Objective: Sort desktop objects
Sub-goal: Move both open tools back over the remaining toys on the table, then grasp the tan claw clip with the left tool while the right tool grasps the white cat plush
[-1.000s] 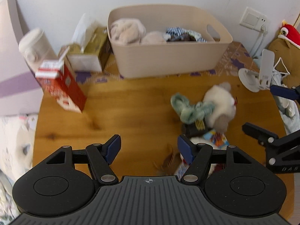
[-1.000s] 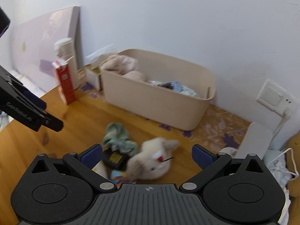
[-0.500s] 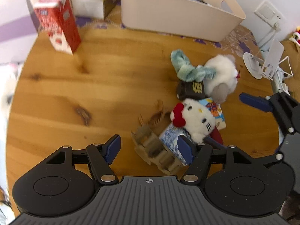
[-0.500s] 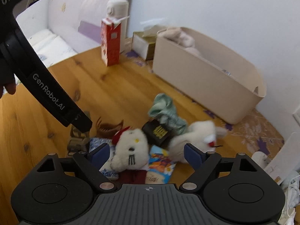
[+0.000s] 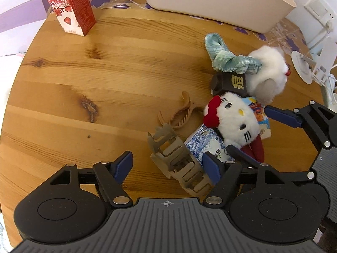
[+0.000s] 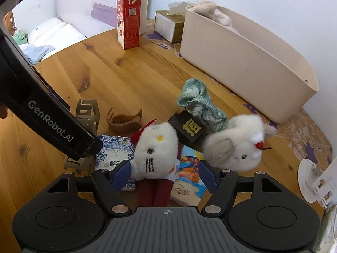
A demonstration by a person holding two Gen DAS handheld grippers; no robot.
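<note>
Left hand-held gripper [image 5: 167, 166] hangs low over the near part of the bench [image 5: 88, 88], jaws apart and just opened a little wider. A grey-beige hair claw [image 5: 178, 162] lies between its pads; the right pad is close against the claw's near end, though whether it touches is hard to tell. The claw's long axis runs from near right to far left. Just beyond it lies a smaller tan hair claw [image 5: 182, 113], teeth turned toward the near side.

Right hand-held gripper [image 6: 166, 174] straddles the white cat plush [image 6: 154, 149], jaws apart and just closing in, pads beside the plush without visibly pressing it. The plush lies face up, head toward the far side, dark red legs pointing back toward the gripper. It rests on a blue-and-white packet [image 6: 111, 149] and a colourful packet [image 6: 189, 168].

Farther off in the pile are a dark brown box [image 6: 188, 128], a twisted green cloth [image 6: 198, 103] and a white rabbit plush [image 6: 238, 147], packed close together. Left of the pile the wood is bare out to the rounded bench edge. A red milk carton [image 5: 71, 6] stands upright at the far left, and a beige bin [image 6: 248, 63] sits along the far edge, with open wood between it and the pile.
</note>
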